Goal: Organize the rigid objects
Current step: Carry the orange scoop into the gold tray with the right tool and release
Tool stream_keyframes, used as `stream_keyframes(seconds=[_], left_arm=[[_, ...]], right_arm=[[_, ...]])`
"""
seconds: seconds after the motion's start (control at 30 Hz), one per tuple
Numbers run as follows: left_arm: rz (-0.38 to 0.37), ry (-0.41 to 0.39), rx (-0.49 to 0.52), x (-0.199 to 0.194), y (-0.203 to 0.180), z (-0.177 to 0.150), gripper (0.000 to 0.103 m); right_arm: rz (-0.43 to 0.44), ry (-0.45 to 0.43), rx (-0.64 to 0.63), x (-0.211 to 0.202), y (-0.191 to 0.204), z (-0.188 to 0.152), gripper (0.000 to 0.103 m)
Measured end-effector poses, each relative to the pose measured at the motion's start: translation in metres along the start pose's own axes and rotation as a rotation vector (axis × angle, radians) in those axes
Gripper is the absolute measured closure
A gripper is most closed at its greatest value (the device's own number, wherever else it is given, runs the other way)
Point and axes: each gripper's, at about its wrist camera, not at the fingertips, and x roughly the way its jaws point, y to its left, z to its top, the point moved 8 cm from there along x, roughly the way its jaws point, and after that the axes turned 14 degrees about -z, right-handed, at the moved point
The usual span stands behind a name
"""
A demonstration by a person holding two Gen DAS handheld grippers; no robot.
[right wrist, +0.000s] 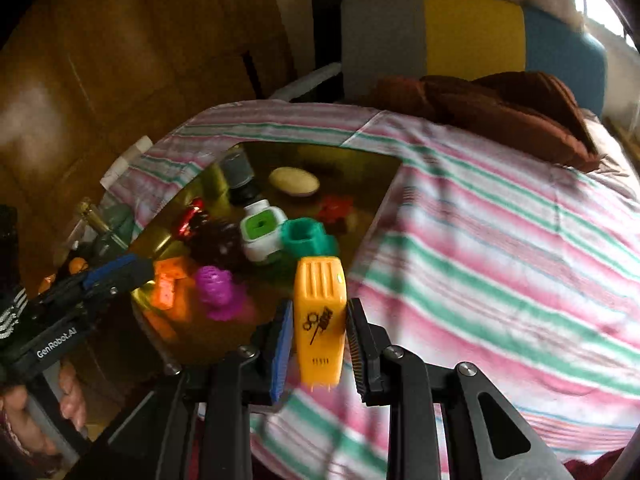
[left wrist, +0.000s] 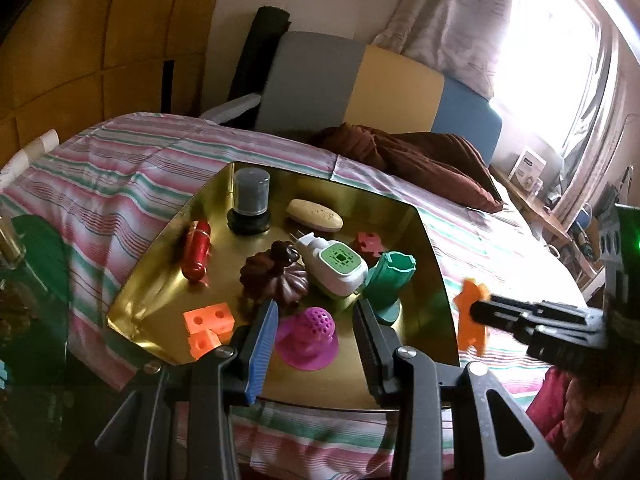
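A gold tray (left wrist: 434, 312) lies on a striped bedspread and holds several small items: a grey-capped jar (left wrist: 251, 196), a beige soap (left wrist: 315, 214), a red toy (left wrist: 197, 249), a brown flower mould (left wrist: 276, 276), a white-and-green device (left wrist: 338, 266), a teal cup (left wrist: 390, 280), orange blocks (left wrist: 206, 326) and a magenta strainer (left wrist: 310, 336). My left gripper (left wrist: 316, 308) hangs open above the tray's near side, nothing between its pads. My right gripper (right wrist: 320, 306) is shut on an orange plastic piece (right wrist: 320, 316), held over the tray's (right wrist: 360, 160) near right corner.
The striped bedspread (right wrist: 500, 240) spreads wide to the right of the tray. A brown cloth (left wrist: 420, 160) lies behind it, before a grey, yellow and blue headboard (left wrist: 392, 88). Bottles (right wrist: 100, 220) stand left of the tray. A hand (right wrist: 68, 396) holds the left gripper.
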Motion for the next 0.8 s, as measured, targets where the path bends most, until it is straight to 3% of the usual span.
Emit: stream_keyframes(seconds=[0.57,0.8], left_arm=[[0.093,-0.034,-0.056,-0.014,0.025,0.012,0.063],[0.132,-0.035,-0.074,-0.015,0.035,0.013,0.063]], right_arm=[[0.063,-0.039,-0.016,-0.011,0.050,0.013,0.076],[0.081,0.044,-0.031,0.010,0.064,-0.002,0.076]])
